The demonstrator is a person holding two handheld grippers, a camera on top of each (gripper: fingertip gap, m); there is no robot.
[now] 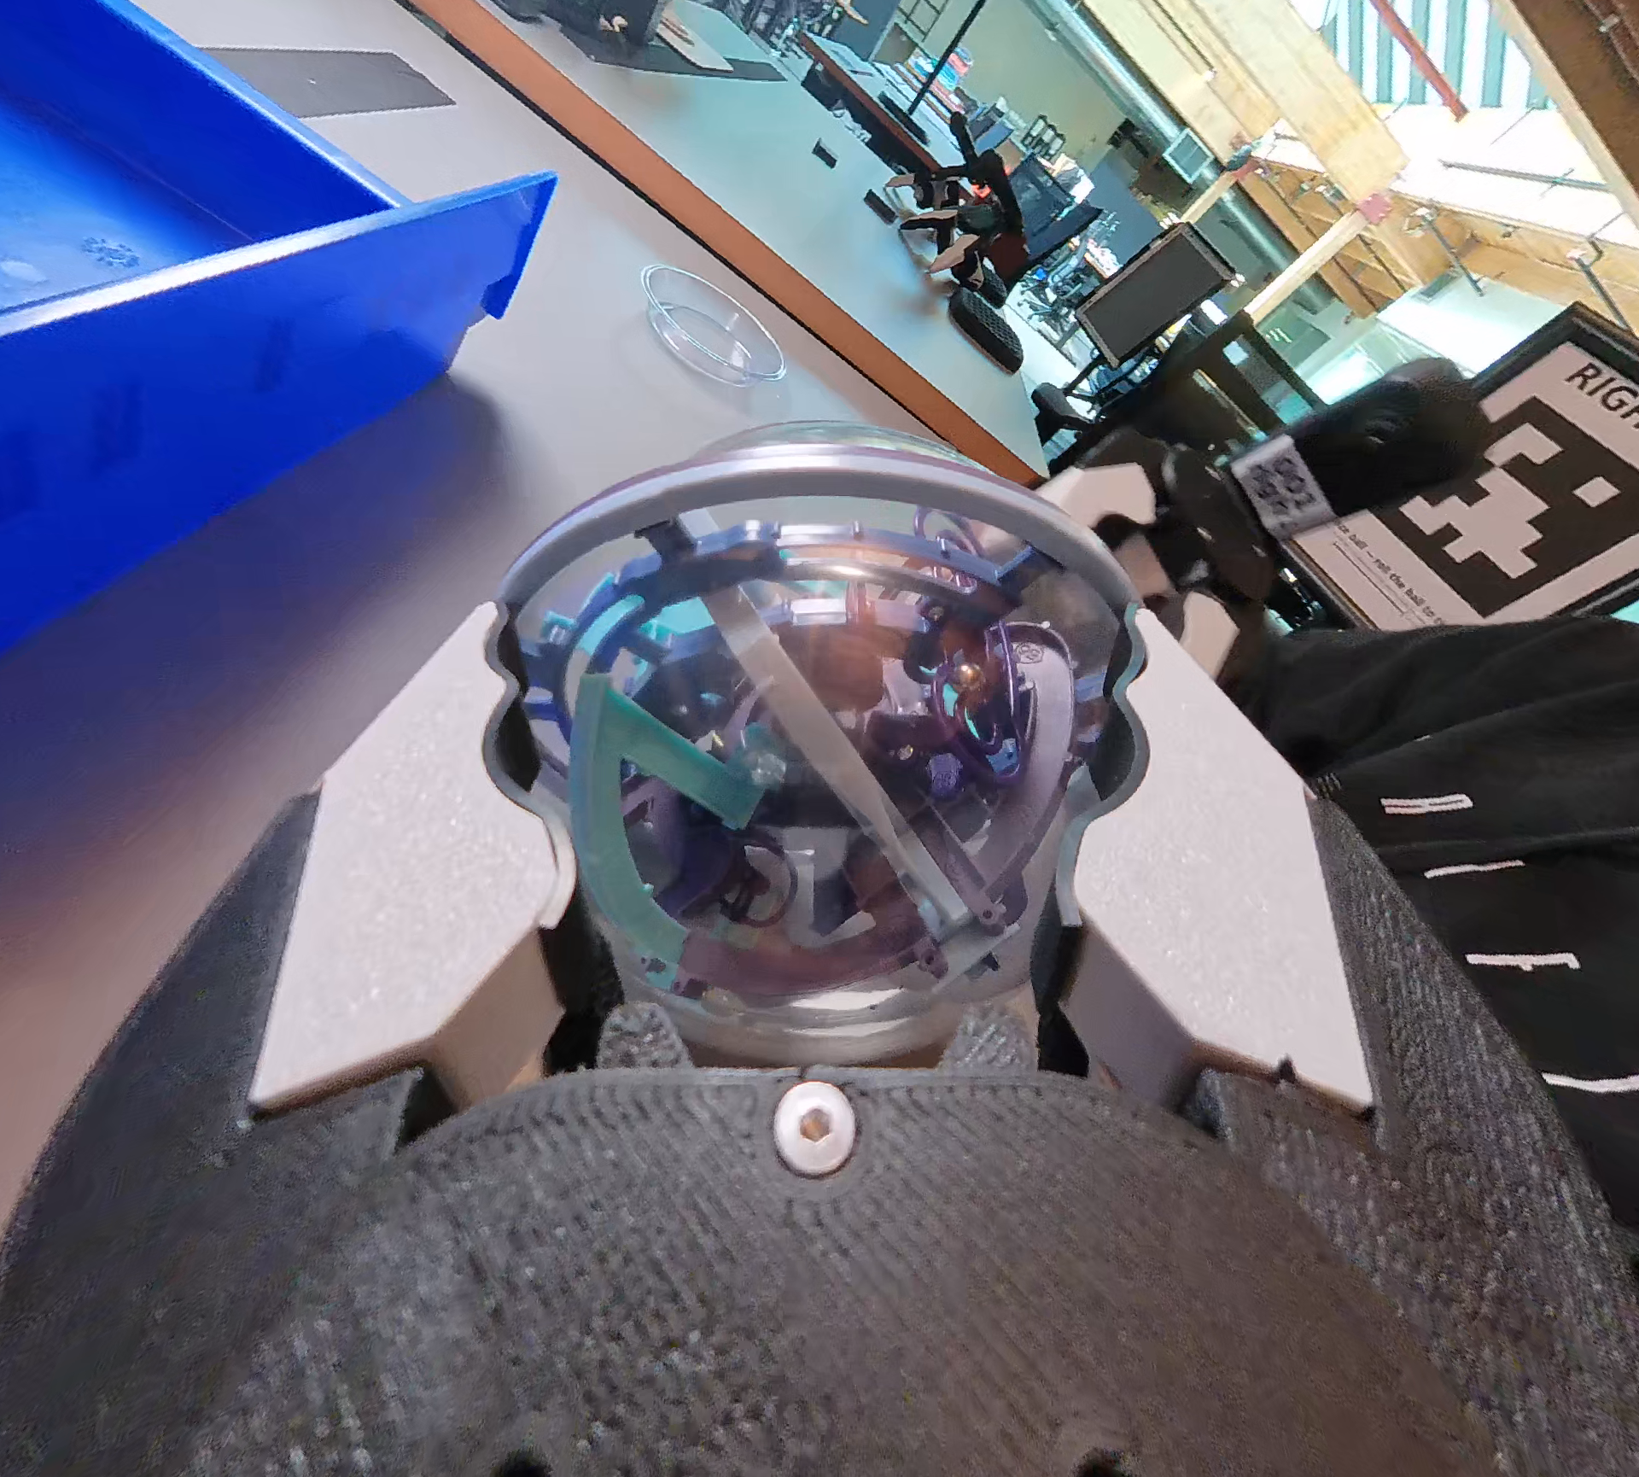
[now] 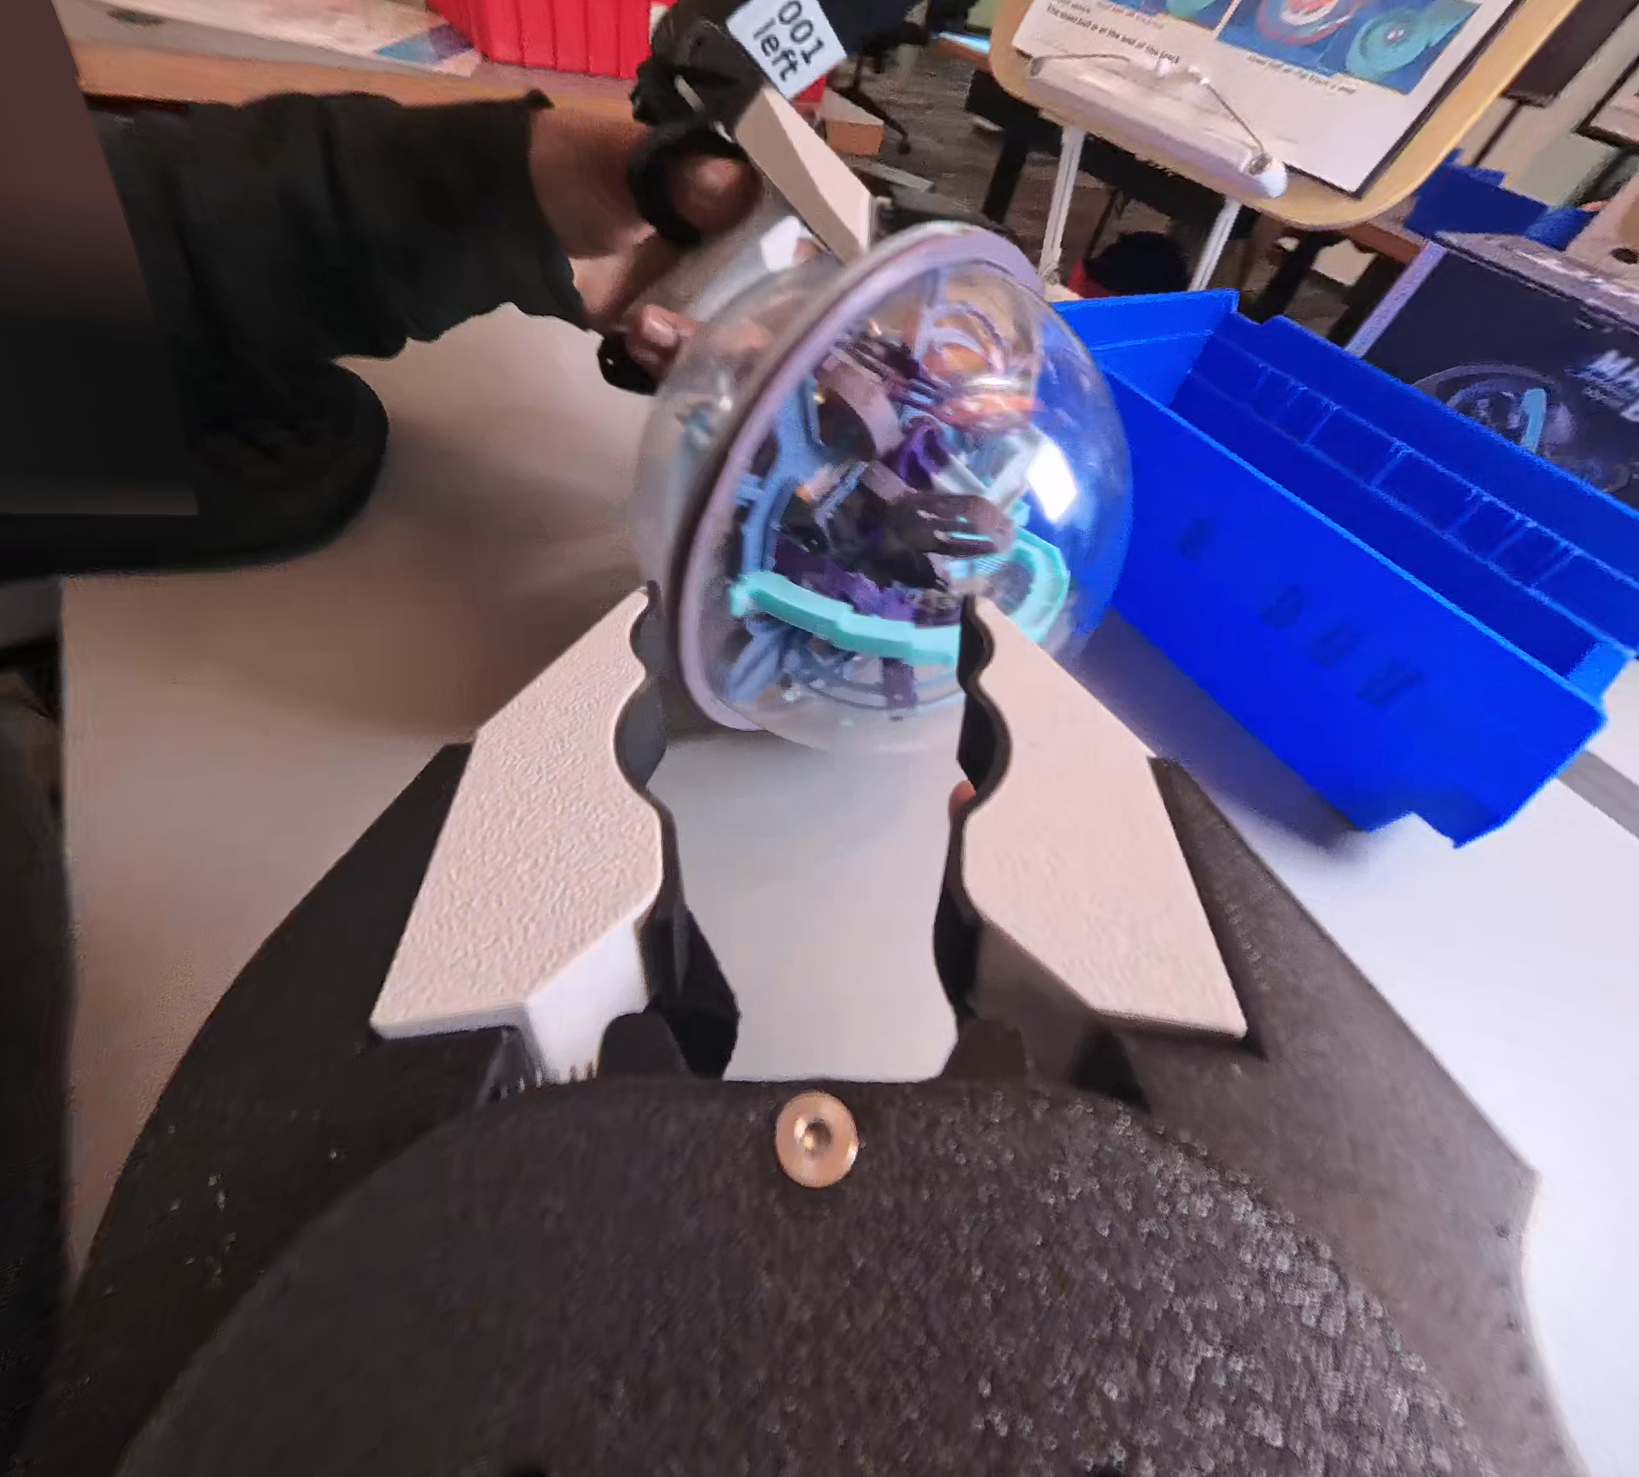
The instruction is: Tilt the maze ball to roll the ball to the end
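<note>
Left gripper [image 1: 811, 734]: we see its fingers [image 1: 426, 840] clamped on the maze ball [image 1: 798, 742].
Right gripper [image 2: 807, 636]: fingers [image 2: 550, 831] parted, tips at the ball.
Maze ball: held above the counter [image 2: 266, 725], beside the blue bin [image 2: 1384, 547].

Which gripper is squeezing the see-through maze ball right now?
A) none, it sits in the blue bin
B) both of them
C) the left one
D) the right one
C: the left gripper has its fingers clamped on both sides of the maze ball, while the right gripper is open just short of it.
</note>
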